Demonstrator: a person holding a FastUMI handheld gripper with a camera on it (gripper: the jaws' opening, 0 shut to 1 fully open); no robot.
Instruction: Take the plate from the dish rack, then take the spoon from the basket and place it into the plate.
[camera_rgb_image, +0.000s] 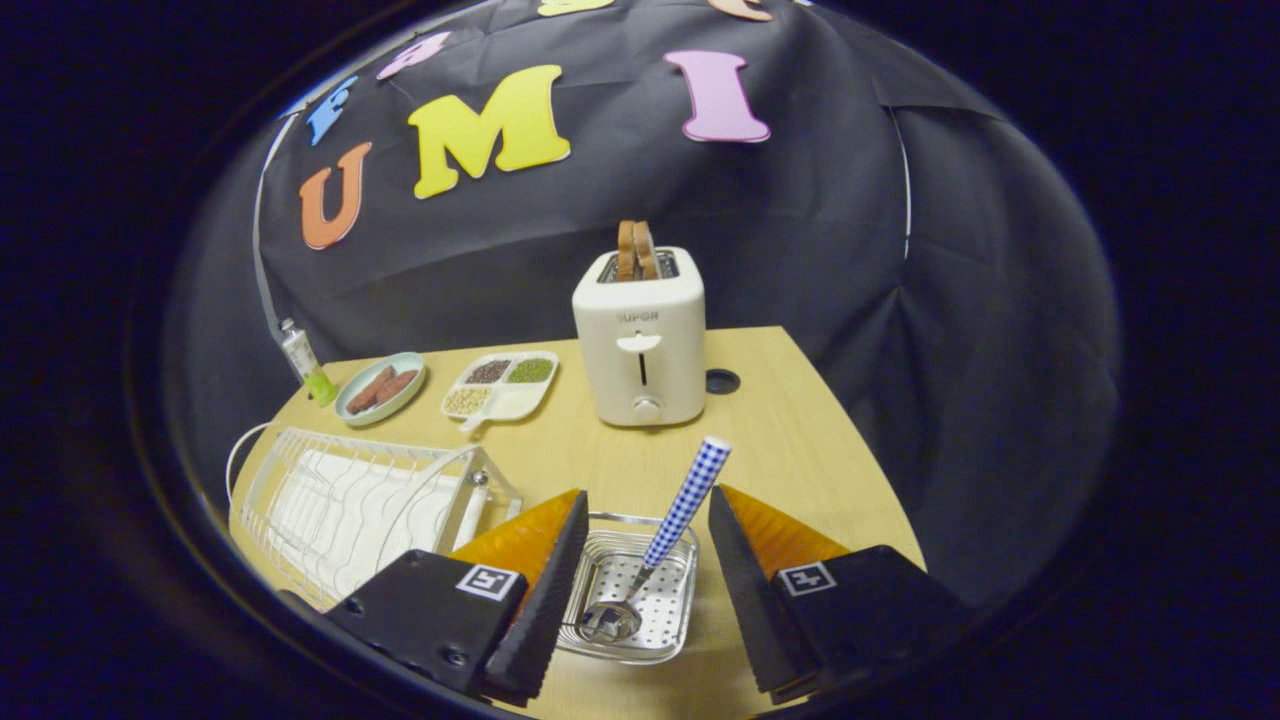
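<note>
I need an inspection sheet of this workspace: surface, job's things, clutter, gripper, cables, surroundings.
Surface: wooden table.
Job's things: spoon with checked handle leans in the basket, between the fingers; white dish rack beside it, plate not made out.
Clutter: toaster with bread, dish of sausages, divided tray of grains, small bottle.
Gripper: gripper open, fingers either side of the basket.
Cables: white cable by the rack.
Surroundings: black cloth wall.

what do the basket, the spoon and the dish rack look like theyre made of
Basket: likely shiny stainless steel, with a perforated floor and reflective walls. Spoon: polished metal bowl that mirrors light; the handle has a blue-and-white check, probably plastic or ceramic. Dish rack: thin bent wire, seemingly white-coated or bright metal. The open tongs straddle the basket without touching the spoon.
</note>
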